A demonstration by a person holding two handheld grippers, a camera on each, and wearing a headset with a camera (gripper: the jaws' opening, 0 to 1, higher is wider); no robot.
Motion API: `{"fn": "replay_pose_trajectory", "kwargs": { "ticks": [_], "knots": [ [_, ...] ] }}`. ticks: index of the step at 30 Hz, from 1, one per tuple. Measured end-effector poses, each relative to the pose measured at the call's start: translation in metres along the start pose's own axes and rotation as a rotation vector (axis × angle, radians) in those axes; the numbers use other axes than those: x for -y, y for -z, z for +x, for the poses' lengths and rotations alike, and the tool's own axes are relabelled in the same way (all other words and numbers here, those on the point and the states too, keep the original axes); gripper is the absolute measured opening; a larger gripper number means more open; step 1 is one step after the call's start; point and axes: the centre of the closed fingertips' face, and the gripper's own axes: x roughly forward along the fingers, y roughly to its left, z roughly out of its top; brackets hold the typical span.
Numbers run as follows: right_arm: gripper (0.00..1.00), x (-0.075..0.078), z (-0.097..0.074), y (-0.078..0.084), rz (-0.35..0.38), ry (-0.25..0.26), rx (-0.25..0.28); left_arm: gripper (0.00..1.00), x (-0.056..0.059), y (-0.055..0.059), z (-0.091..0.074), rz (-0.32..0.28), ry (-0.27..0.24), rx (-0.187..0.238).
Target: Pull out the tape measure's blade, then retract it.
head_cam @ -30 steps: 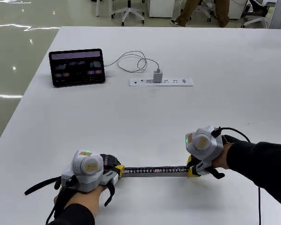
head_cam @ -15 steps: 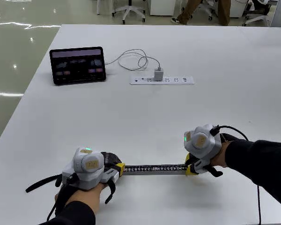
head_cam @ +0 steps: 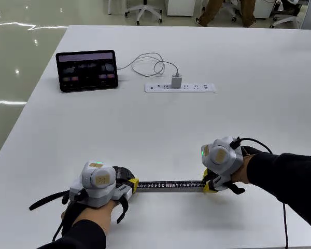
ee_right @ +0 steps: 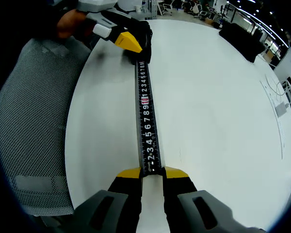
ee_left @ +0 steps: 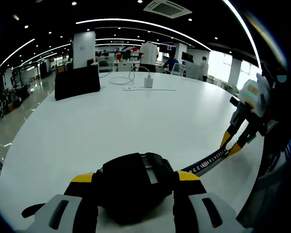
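The black tape measure case [ee_left: 136, 187] sits on the white table [head_cam: 160, 135], and my left gripper [ee_left: 136, 177] is shut on it, yellow-tipped jaws on either side. In the head view the case [head_cam: 122, 175] is at the lower left, with the left gripper [head_cam: 127, 183] around it. The numbered blade [head_cam: 171, 184] runs flat along the table from the case to my right gripper [head_cam: 207, 182]. In the right gripper view the blade [ee_right: 145, 111] stretches away toward the case [ee_right: 143, 40], and my right gripper [ee_right: 152, 173] is shut on the blade's end.
A dark tablet [head_cam: 86, 70] stands at the back left. A white power strip [head_cam: 180, 88] with a charger and a looped cable [head_cam: 145, 65] lies behind the middle. The table's left edge [head_cam: 31, 109] drops to a glossy floor. Chairs and people stand beyond the far edge.
My right gripper has drifted a little to the left, toward the case, so slightly less blade shows between the grippers. The left gripper has stayed put; the head camera has tilted.
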Motion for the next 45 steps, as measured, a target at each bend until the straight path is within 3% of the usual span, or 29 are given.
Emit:
{"fn": "replay_pose_trajectory", "kwargs": {
  "ticks": [45],
  "knots": [
    [0.11, -0.002, 0.011, -0.03, -0.005, 0.0, 0.043, 0.59, -0.001, 0.0, 0.001, -0.002, 0.004, 0.0]
  ]
}}
